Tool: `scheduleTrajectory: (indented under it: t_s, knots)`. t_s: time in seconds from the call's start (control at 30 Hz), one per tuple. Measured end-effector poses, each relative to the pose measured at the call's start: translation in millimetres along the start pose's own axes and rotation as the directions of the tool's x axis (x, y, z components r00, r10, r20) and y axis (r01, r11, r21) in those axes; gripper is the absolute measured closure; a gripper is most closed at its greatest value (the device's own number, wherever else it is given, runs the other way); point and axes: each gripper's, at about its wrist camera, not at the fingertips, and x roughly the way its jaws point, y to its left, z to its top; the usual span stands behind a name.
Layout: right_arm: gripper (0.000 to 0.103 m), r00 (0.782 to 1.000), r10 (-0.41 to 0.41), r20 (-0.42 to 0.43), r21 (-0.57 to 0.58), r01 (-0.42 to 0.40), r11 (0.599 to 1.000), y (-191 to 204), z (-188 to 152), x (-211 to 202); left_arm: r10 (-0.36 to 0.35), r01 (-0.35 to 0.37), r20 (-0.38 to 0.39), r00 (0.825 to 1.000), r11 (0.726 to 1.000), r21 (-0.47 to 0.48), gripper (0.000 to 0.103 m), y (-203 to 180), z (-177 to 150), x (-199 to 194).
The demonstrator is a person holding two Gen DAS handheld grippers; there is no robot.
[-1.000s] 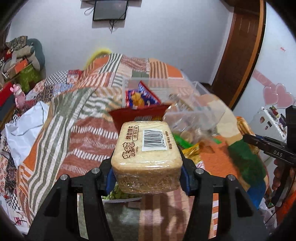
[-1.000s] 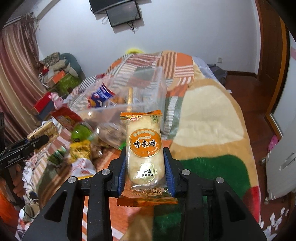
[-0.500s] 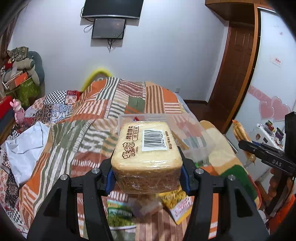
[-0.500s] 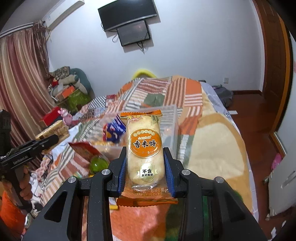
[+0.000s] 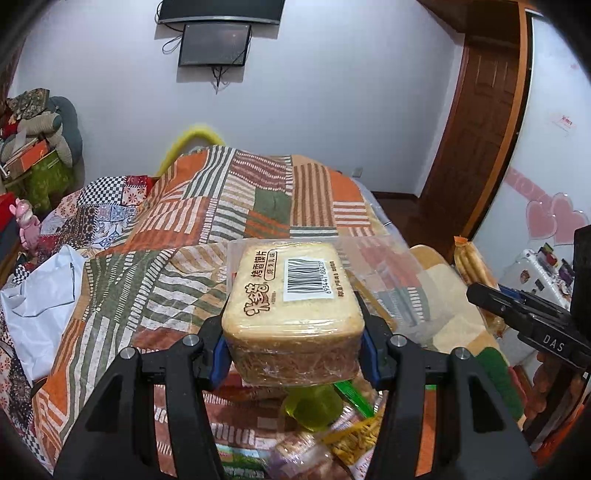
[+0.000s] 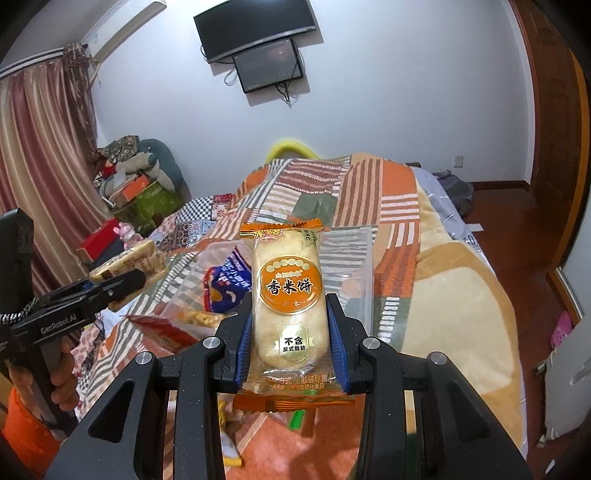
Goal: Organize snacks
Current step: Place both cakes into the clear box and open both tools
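The left claw [image 5: 293, 349] is clenched on a tan block-shaped snack wrapped in clear film [image 5: 293, 295], its blue-lined fingers [image 5: 221, 354] pressed against the block's two sides; the white barcode label faces up. The block is held in the air above the bed covered with an orange, green and white patchwork quilt [image 5: 177, 266]. Behind the block stands a clear plastic storage box [image 5: 384, 266] on the quilt, toward the bed's right edge. Below the claw lies a heap of loose snack packets [image 5: 332, 443], among them a yellow-green translucent jelly cup [image 5: 314, 408] and a yellow packet.

The right claw [image 6: 291, 354] grips a long rice cracker in a clear wrapper with orange ends [image 6: 288, 295], held upright between its blue pads [image 6: 243, 347], the round orange label facing the camera. It too is held clear of the quilt. Behind it the same clear box shows with a blue and red snack bag [image 6: 225, 288] inside, and a red packet [image 6: 162, 332] lies just in front of the box.

In the right wrist view the left claw appears at the left edge with the tan block in its grip, held by a hand [image 6: 62, 384]. On the far wall hangs a dark flat screen [image 6: 255, 29].
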Motion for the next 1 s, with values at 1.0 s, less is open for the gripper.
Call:
scheduleTrajectory:
  t_s: [1.0]
  knots:
    - [0.060, 0.985, -0.086, -0.149, -0.003, 0.087, 0.996, -8, -1, 64, 0.023, -0.025, -0.110, 0.994, 1.000, -0.018, 0.047, 12, 3, 50]
